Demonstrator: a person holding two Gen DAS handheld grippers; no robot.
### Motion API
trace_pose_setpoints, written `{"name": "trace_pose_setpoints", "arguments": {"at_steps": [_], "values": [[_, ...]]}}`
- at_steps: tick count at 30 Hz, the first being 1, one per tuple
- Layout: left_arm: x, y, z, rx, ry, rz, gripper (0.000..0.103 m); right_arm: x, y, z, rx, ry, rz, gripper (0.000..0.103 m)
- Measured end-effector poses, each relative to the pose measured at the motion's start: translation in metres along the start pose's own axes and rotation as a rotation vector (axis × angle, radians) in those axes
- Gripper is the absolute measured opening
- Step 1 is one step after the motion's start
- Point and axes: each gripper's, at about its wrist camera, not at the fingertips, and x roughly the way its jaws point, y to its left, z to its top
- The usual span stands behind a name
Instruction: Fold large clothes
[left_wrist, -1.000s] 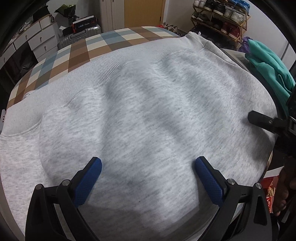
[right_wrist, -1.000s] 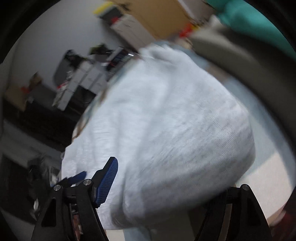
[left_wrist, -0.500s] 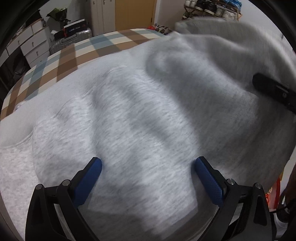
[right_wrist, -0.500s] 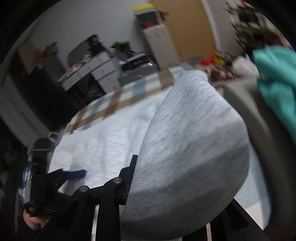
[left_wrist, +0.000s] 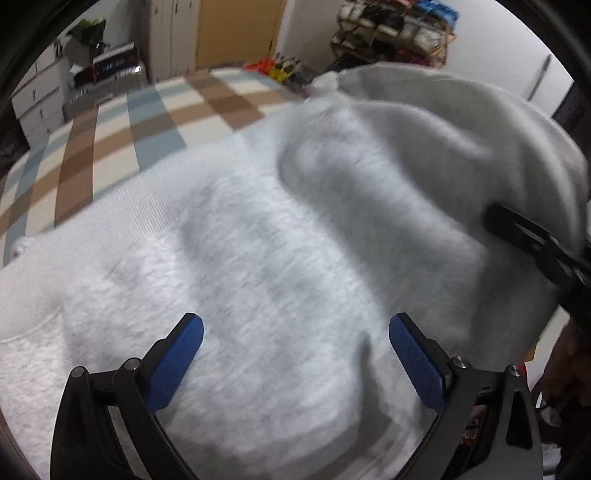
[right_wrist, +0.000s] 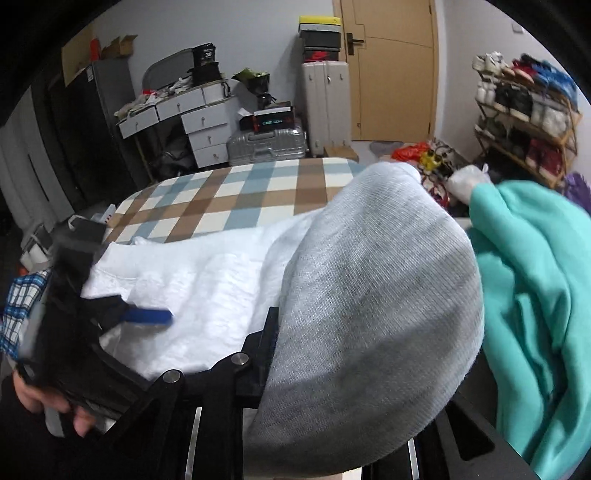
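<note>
The grey sweatshirt (left_wrist: 280, 266) lies spread over the checked table (left_wrist: 122, 125), covering most of its near half. It is pale heathered grey, thick and soft-looking, with a ribbed band (left_wrist: 147, 206) running along its far edge next to the brown, blue and cream squares. Broad wrinkles cross the flat part. The picture from my left side is a little blurred, so finer detail of the knit is lost there.

My left gripper (left_wrist: 295, 354) hovers over the near part of the sweatshirt with its blue pads (left_wrist: 177, 362) spread wide and nothing between them — whether the tips touch the cloth I cannot tell.

My right gripper (right_wrist: 351, 369) is clamped on the sweatshirt's right-hand side and has it lifted off the table; the raised cloth (right_wrist: 369, 295) drapes over the fingers in a rounded hump, its ribbing plain to see up close, and hides one finger entirely. From the left side that same raised flap (left_wrist: 461, 140) stands up as a tall fold leaning in over the flat part, with the right gripper's black finger (left_wrist: 524, 236) poking out beneath it.

A teal garment (right_wrist: 535, 295) lies just beside the lifted cloth, on its right. Behind the table stand a silver suitcase (right_wrist: 266, 144), a white drawer unit (right_wrist: 199, 125) and a shoe rack (right_wrist: 524, 118).
</note>
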Motion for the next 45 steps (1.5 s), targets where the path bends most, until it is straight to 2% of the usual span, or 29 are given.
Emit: {"name": "trace_pose_setpoints", "arguments": {"at_steps": [1,4,8,11,14,18,19,21,24,25,27,28,29,30,31,34,36,38,42,45], "values": [[0.013,-0.002,0.0,-0.002,0.034,0.012,0.098,0.0,0.003,-0.005,-0.024,-0.017,0.0,0.02],[0.028,-0.019,0.002,0.091,0.03,0.131,0.101,-0.009,0.012,-0.016,-0.077,-0.063,0.021,0.02],[0.025,-0.013,0.007,0.061,0.05,0.108,0.101,-0.007,0.025,-0.023,-0.15,-0.083,0.009,0.021],[0.012,0.003,0.003,0.019,0.039,0.102,0.101,-0.003,0.011,-0.022,-0.086,-0.076,0.04,0.021],[0.021,0.009,0.004,-0.015,0.051,0.091,0.101,0.001,-0.006,-0.023,-0.016,-0.065,0.064,0.021],[0.042,-0.021,0.014,0.078,0.049,0.172,0.101,0.0,-0.01,-0.023,0.002,-0.084,0.092,0.02],[0.044,-0.023,0.018,0.069,0.048,0.163,0.101,-0.002,-0.01,-0.021,0.016,-0.088,0.094,0.02],[0.05,-0.021,0.032,0.049,0.026,0.093,0.101,-0.008,-0.014,-0.017,0.029,-0.091,0.093,0.02],[0.054,-0.021,0.052,0.015,-0.008,-0.059,0.1,-0.029,-0.02,-0.006,-0.001,-0.136,0.036,0.018],[0.049,-0.017,0.056,-0.024,-0.014,-0.088,0.093,-0.034,-0.022,-0.001,-0.01,-0.135,0.008,0.018],[0.031,-0.008,0.055,-0.089,-0.03,-0.128,0.09,-0.046,-0.028,0.013,-0.024,-0.125,-0.037,0.018],[0.018,-0.004,0.053,-0.084,-0.049,-0.119,0.09,-0.053,-0.031,0.018,-0.029,-0.127,-0.054,0.018],[0.009,-0.001,0.048,-0.053,-0.065,-0.07,0.09,-0.058,-0.032,0.022,-0.044,-0.128,-0.062,0.017],[0.006,0.001,0.042,-0.021,-0.065,-0.009,0.091,-0.062,-0.03,0.023,-0.072,-0.128,-0.079,0.017],[0.011,0.006,0.036,-0.01,-0.039,0.02,0.091,-0.061,-0.028,0.022,-0.09,-0.124,-0.087,0.018],[0.039,0.012,0.023,-0.008,0.065,0.027,0.091,-0.051,-0.01,0.013,-0.172,-0.105,-0.127,0.018],[0.044,0.003,0.024,0.04,0.051,0.066,0.093,-0.045,-0.002,0.006,-0.18,-0.094,-0.123,0.018],[0.047,0.001,0.025,0.033,0.046,0.088,0.094,-0.043,0.0,0.005,-0.154,-0.101,-0.111,0.018],[0.049,-0.006,0.023,0.002,0.03,0.099,0.096,-0.052,-0.002,0.013,-0.102,-0.121,-0.056,0.016],[0.05,-0.021,0.028,-0.032,0.022,0.023,0.096,-0.068,0.006,0.026,-0.134,-0.166,-0.037,0.014]]}}
